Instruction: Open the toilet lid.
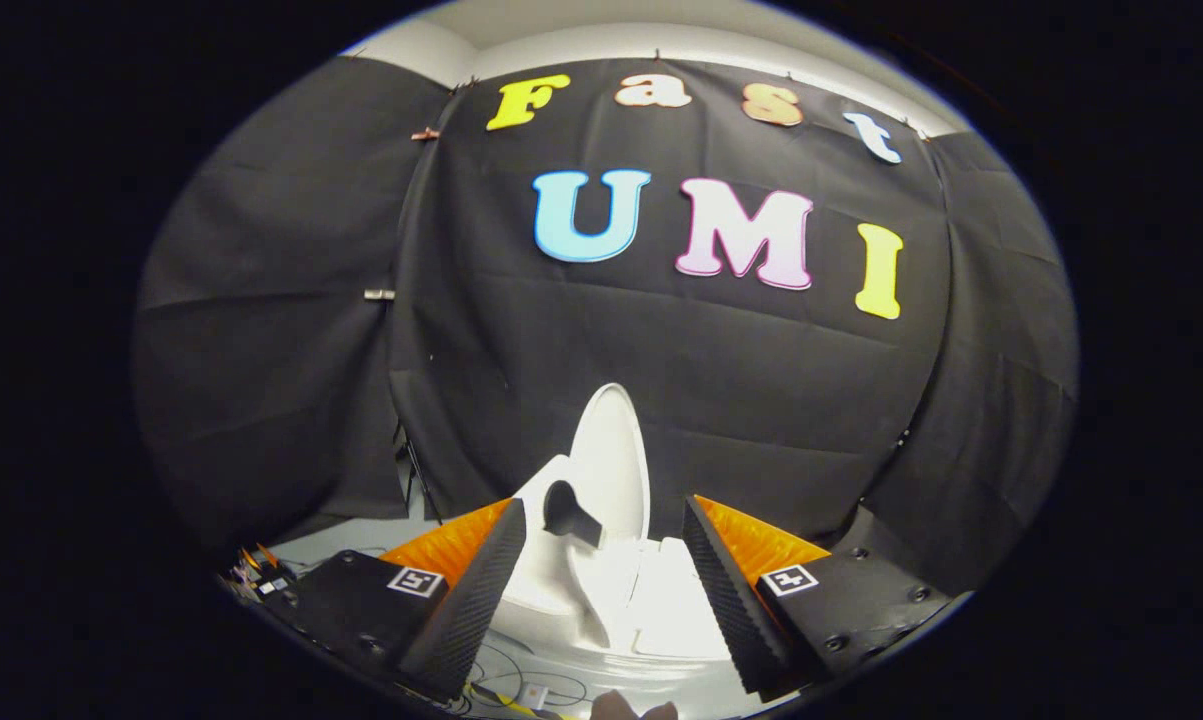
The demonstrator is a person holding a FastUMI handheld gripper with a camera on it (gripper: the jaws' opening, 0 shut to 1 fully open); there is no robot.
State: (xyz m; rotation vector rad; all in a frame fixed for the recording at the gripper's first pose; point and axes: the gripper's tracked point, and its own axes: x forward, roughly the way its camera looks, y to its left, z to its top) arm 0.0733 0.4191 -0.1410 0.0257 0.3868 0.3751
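Observation:
A white toilet (601, 590) stands ahead of me on a pale floor, in front of the black cloth wall. Its oval lid (613, 465) stands raised, nearly upright, rising above the seat and bowl. The seat ring (546, 560) and its dark opening show just below the lid. My gripper (606, 520) is open, its two fingers spread wide to either side of the toilet, which lies beyond and between them. Nothing is held between the fingers.
Cables and a small box (531, 692) lie on the floor near the toilet's base. A cluster of small items (261, 580) sits on the floor beside the left finger. Black cloth hangs behind and on both sides.

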